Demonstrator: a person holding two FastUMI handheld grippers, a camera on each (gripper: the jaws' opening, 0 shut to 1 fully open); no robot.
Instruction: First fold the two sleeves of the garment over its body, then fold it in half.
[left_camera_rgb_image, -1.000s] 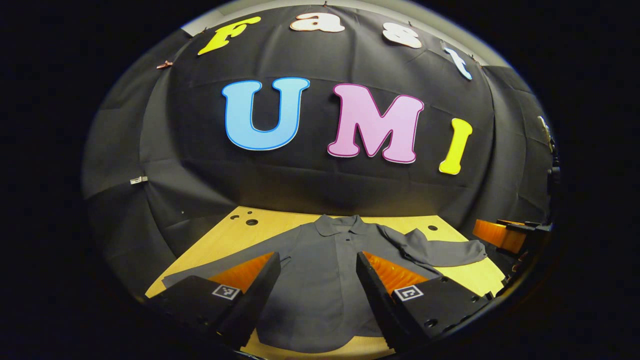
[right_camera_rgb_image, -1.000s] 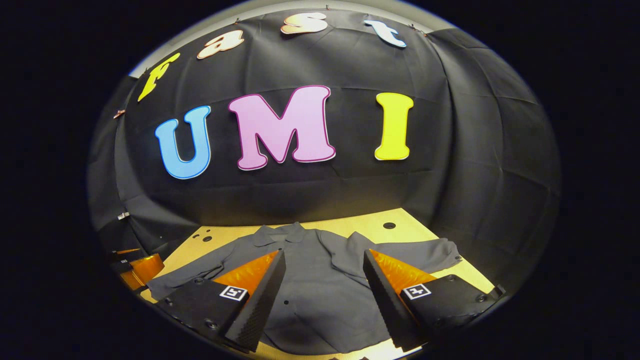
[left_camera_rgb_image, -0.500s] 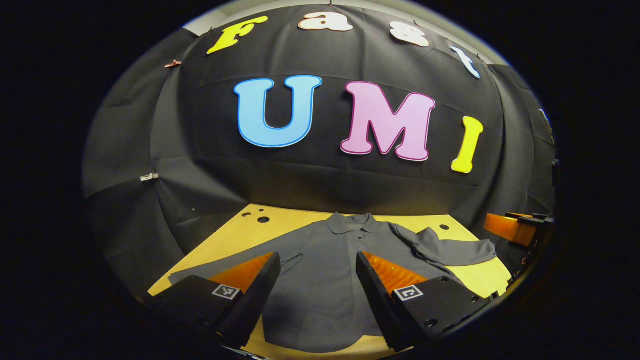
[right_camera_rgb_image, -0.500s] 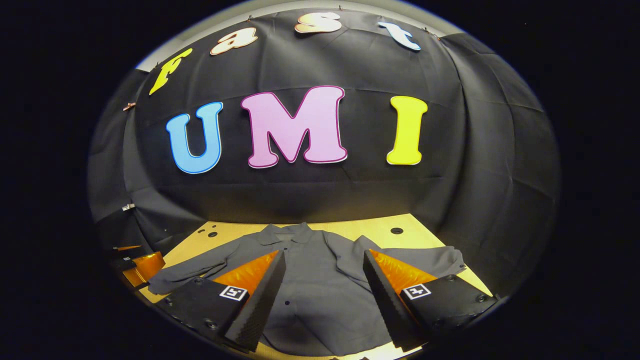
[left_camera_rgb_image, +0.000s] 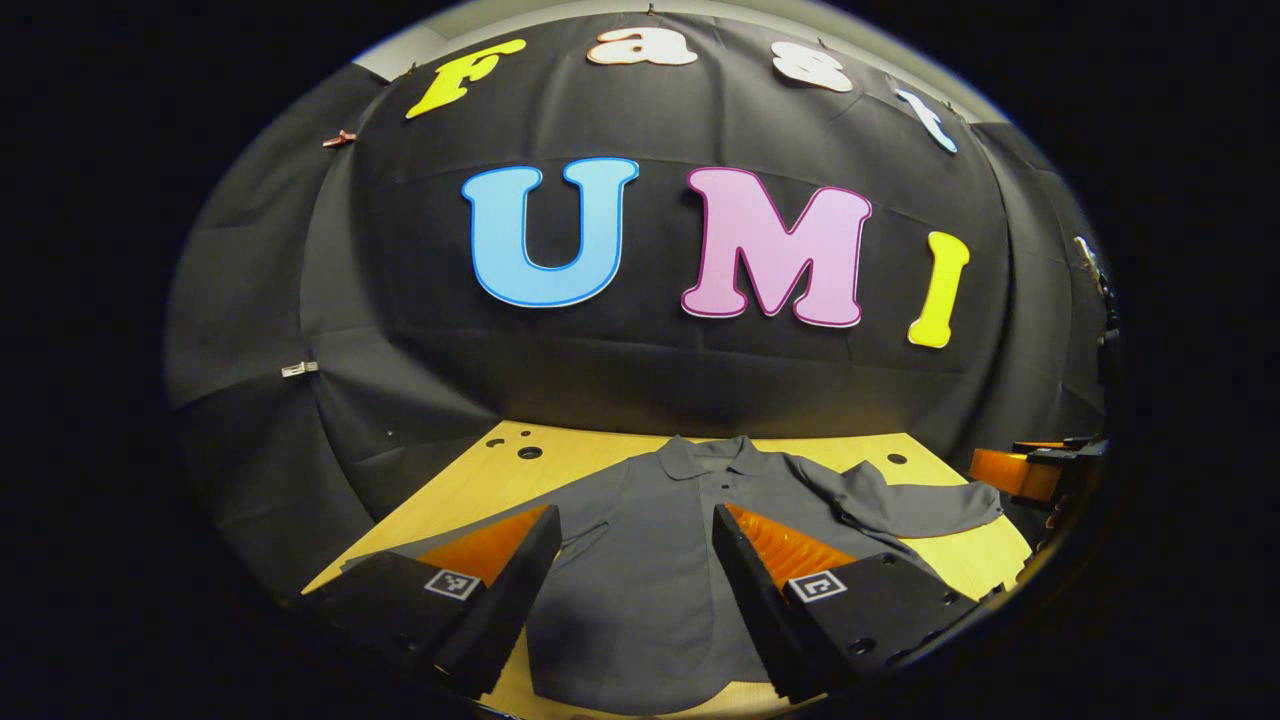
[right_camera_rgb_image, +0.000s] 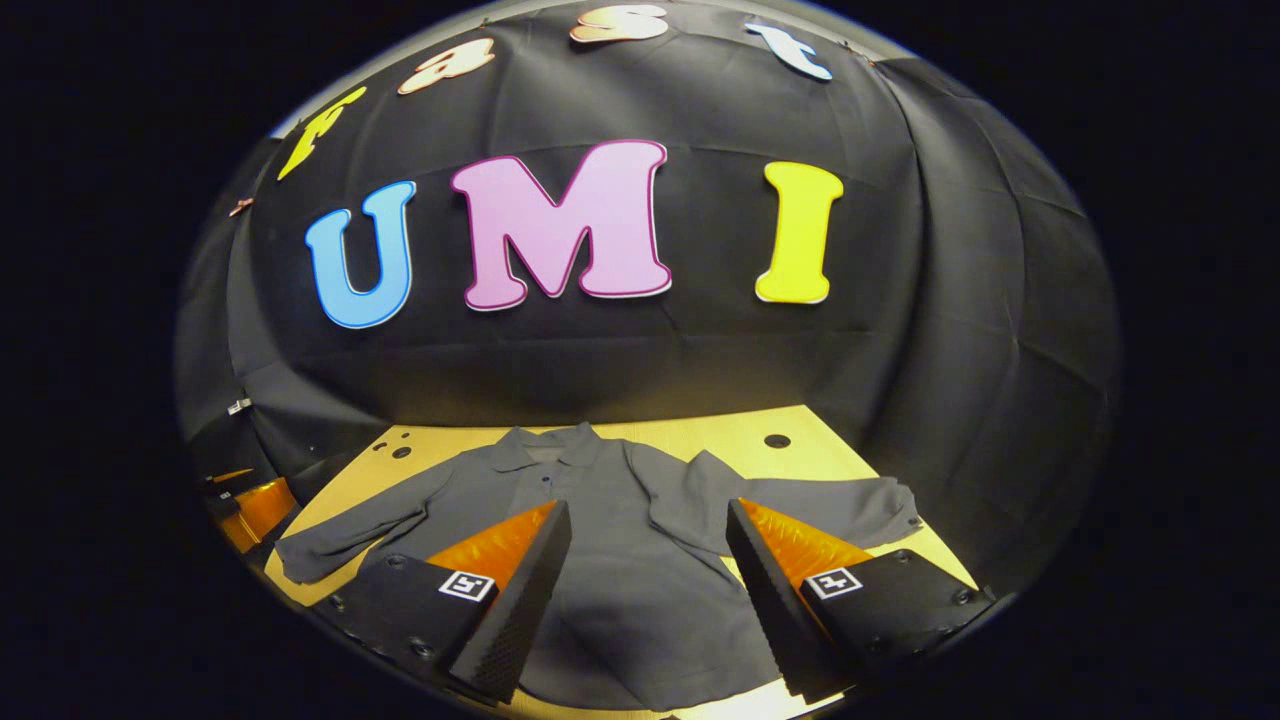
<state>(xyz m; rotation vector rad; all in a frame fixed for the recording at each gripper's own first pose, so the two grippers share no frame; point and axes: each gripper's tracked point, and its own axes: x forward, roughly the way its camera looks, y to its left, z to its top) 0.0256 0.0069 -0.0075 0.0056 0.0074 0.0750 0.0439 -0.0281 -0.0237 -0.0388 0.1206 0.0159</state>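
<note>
Garment (left_camera_rgb_image: 640, 560) flat on table (left_camera_rgb_image: 470, 480) — grippers apart.

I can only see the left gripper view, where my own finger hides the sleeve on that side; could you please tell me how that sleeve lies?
Observer: In the right gripper view, that sleeve lies stretched out on the table, away from the body of the garment and not folded over it. Its cuff ends close to the table's edge.
Operator: Thank you. Is the right gripper gripping anything at the moment?
Observer: No. The right gripper is open, with its fingers wide apart and pinching nothing. The garment's body shows in the gap between them.
</note>
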